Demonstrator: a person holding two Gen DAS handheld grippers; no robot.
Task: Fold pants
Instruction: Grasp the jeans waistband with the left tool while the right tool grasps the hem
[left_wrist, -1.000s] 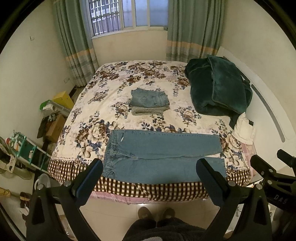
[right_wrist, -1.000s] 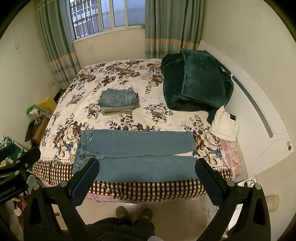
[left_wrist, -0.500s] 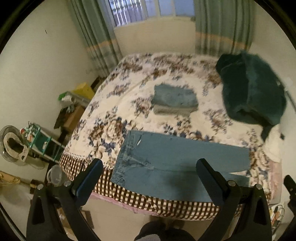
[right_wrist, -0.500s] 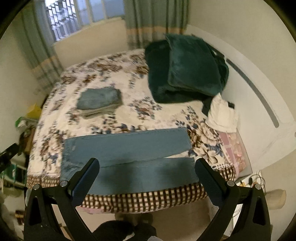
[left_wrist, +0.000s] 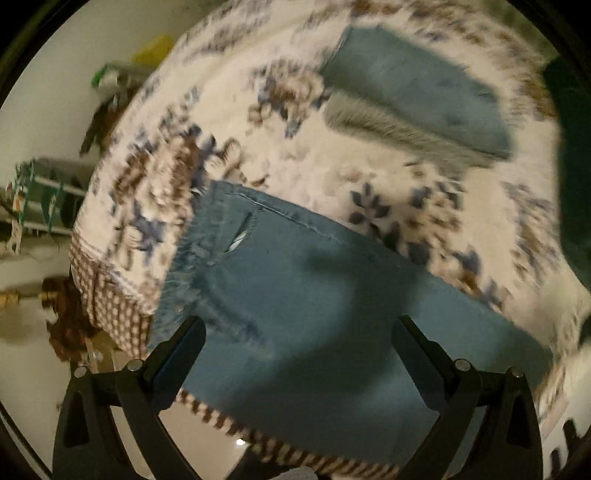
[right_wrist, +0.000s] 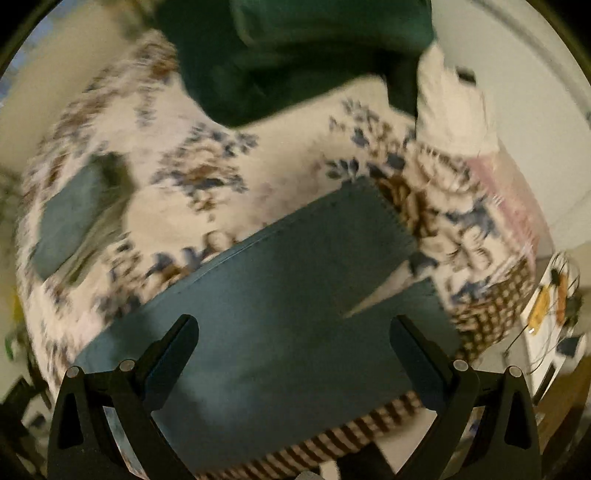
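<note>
Blue jeans (left_wrist: 314, 295) lie flat along the near edge of a flowered bed, waist to the left, both legs running right. In the left wrist view my left gripper (left_wrist: 299, 332) hangs open over the waist and hip part, nothing between its fingers. The right wrist view shows the leg end of the jeans (right_wrist: 295, 295), the two hems split apart at the right. My right gripper (right_wrist: 295, 328) is open above the legs and holds nothing. Both views are blurred by motion.
A stack of folded jeans (left_wrist: 413, 99) sits mid-bed beyond the flat pair. A dark green blanket (right_wrist: 295, 48) and a white cloth (right_wrist: 450, 110) lie at the right side. The flowered bedspread (left_wrist: 155, 192) drops to a checked border; shelves and clutter stand left of the bed.
Both grippers have moved forward and down toward the bed, so the jeans now fill the lower views. The left has swung toward the waist, the right toward the leg ends. Both stay open.
</note>
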